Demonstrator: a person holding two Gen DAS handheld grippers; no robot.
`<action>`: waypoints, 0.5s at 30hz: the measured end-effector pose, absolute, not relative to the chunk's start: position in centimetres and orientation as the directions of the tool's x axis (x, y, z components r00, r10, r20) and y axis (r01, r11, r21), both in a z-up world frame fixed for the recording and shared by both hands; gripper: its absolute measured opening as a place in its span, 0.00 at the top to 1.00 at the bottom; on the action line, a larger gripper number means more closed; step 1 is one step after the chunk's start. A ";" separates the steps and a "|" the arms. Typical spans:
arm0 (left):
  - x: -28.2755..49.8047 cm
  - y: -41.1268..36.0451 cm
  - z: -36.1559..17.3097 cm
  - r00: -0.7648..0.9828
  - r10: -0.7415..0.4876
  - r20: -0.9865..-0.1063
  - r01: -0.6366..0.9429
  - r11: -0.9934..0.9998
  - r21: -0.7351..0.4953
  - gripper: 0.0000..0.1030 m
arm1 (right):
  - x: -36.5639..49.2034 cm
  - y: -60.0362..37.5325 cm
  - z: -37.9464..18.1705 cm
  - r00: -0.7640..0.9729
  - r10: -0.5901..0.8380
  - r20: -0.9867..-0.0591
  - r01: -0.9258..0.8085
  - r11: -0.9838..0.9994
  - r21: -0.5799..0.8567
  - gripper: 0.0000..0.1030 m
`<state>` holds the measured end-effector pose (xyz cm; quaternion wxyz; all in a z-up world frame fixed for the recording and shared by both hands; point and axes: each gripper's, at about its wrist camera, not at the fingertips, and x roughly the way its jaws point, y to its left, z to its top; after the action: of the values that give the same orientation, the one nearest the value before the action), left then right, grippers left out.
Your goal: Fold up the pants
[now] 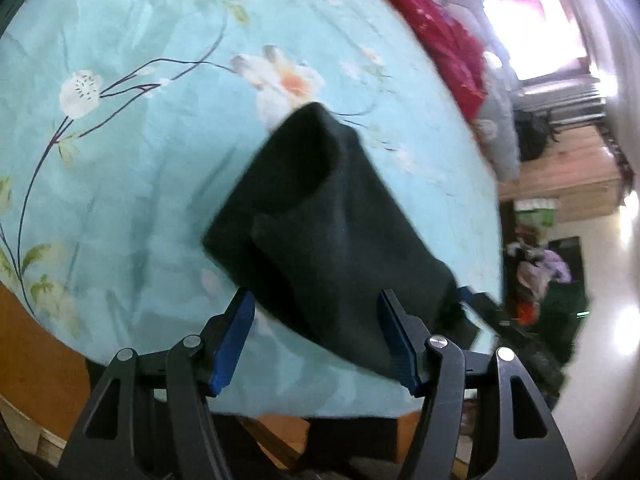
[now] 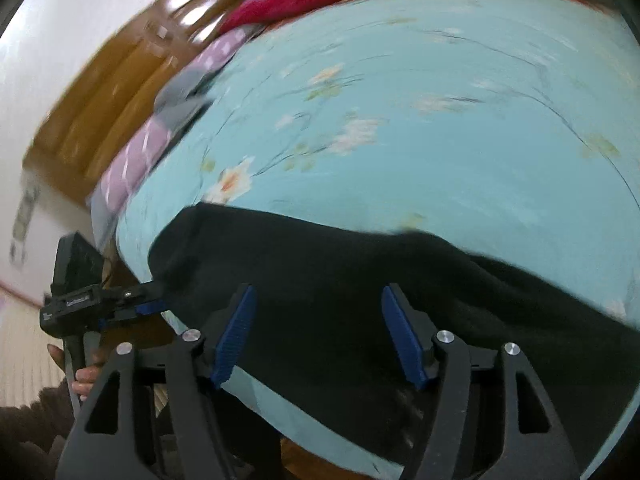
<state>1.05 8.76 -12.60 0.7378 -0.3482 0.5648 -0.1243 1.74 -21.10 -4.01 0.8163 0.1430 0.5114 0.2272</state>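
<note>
The dark pants (image 1: 320, 220) lie on the bed's light blue flowered sheet (image 1: 120, 160), folded into a compact bundle reaching from frame centre down to the lower right in the left wrist view. The left gripper (image 1: 316, 336) hovers with jaws wide, nothing between them, the pants' near edge just ahead. Bare sheet spreads across the left and upper frame; a red blanket (image 1: 440, 28) borders the upper right. In the right wrist view the right gripper (image 2: 316, 332) is also wide apart over the pants (image 2: 360, 280), which run along the bed's near edge toward the lower right.
</note>
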 end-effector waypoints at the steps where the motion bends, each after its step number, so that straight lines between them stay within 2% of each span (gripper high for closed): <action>1: 1.4 8.2 -13.3 0.324 -0.539 -0.778 -0.223 0.756 -0.616 0.38 | 2.4 -19.9 -3.8 0.361 0.517 -0.776 -0.247 0.856 0.455 0.33; 3: 1.8 8.9 -14.9 0.304 -0.512 -0.804 -0.250 0.771 -0.585 0.39 | 3.9 -17.6 -3.4 0.338 0.504 -0.795 -0.295 0.859 0.419 0.31; 7: 0.6 9.0 -14.6 0.307 -0.614 -0.727 -0.231 0.693 -0.683 0.38 | 6.0 -13.7 -3.1 0.294 0.460 -0.838 -0.391 0.858 0.334 0.29; 9: -0.2 8.9 -14.7 0.299 -0.659 -0.690 -0.231 0.651 -0.723 0.28 | 7.4 -11.4 -3.2 0.264 0.448 -0.854 -0.441 0.844 0.307 0.27; 10: -0.3 9.1 -14.9 0.295 -0.664 -0.687 -0.240 0.644 -0.726 0.27 | 8.0 -10.5 -3.5 0.245 0.445 -0.862 -0.461 0.835 0.300 0.27; 15: 0.1 9.2 -17.6 0.282 -0.714 -0.641 -0.339 0.551 -0.763 0.27 | 11.1 -4.0 -6.3 0.108 0.349 -0.931 -0.600 0.770 0.219 0.26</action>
<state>0.06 9.16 -17.65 0.6606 -0.4522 0.5822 -0.1419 11.14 -4.03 -6.33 0.7366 -0.1073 0.5850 0.3219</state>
